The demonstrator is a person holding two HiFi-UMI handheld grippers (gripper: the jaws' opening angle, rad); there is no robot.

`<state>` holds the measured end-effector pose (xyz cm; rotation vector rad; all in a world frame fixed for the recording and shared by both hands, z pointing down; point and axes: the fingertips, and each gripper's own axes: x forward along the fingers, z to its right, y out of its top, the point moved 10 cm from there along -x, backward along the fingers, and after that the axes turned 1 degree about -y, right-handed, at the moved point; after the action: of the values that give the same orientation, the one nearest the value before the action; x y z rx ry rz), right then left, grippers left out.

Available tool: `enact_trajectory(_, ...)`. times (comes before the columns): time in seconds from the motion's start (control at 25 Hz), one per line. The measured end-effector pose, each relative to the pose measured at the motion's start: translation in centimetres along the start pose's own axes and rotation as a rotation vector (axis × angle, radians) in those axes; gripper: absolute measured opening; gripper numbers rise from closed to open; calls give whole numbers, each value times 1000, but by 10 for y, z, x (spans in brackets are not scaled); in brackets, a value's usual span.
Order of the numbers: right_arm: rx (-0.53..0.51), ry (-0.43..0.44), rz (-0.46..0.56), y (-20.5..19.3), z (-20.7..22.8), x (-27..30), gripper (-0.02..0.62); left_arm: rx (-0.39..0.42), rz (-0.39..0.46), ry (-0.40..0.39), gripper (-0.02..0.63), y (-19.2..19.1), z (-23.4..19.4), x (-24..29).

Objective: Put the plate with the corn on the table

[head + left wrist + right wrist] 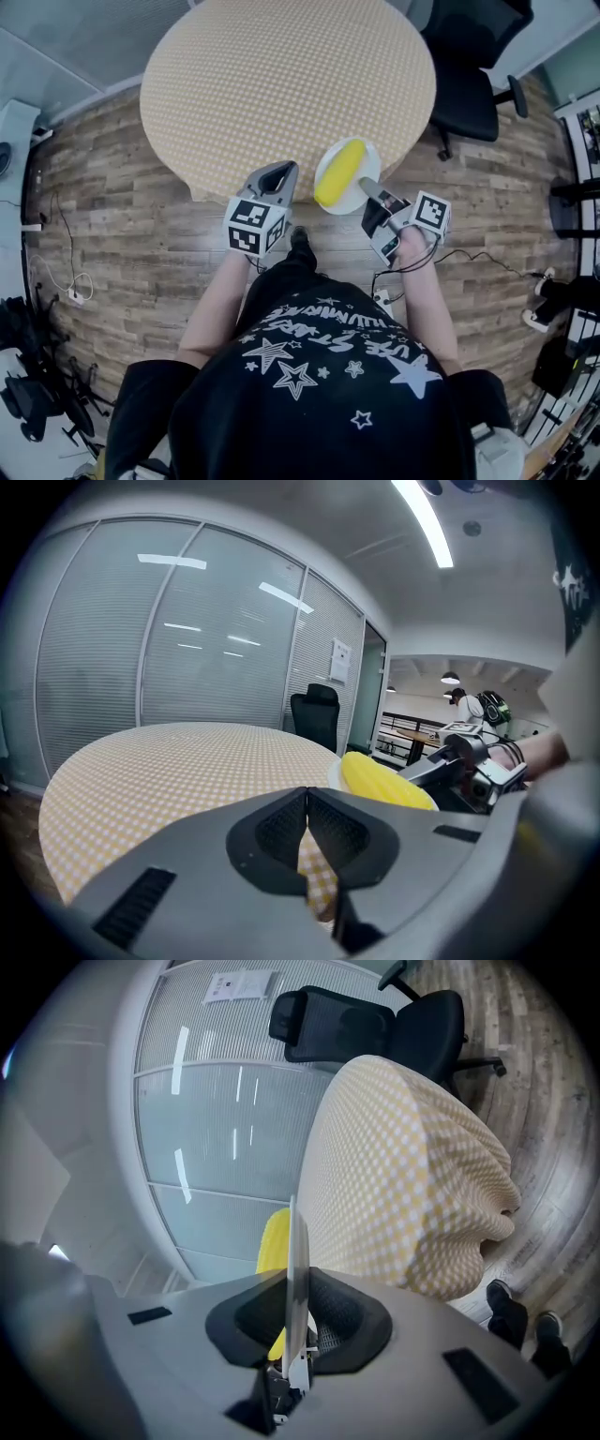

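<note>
Right gripper [369, 190] pinches the rim of the plate [360, 161] carrying the corn [339, 172] over the table's [281, 84] near edge, seemingly not yet set down, while the left gripper [278, 175] hangs pressed together, empty.

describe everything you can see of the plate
The plate is small, round, white and thin. A yellow corn cob lies across it. The right gripper is shut on its near rim; the right gripper view shows it edge-on between the jaws. It is at the near edge of the round, yellow-checked table, partly past it. Whether it rests on the table cannot be told.
</note>
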<state>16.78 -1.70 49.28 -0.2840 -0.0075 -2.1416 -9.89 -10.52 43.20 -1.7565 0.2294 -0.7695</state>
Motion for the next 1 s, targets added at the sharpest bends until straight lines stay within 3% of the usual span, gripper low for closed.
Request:
enact_trajectory(0.6,-6,-69,57,51,3,61,48,-3,-23,-76,8,20,-70,60)
enact_trajectory(1.0,10,-87,61,70,10,65,48,-1,-42,-94,8,27,-73,85)
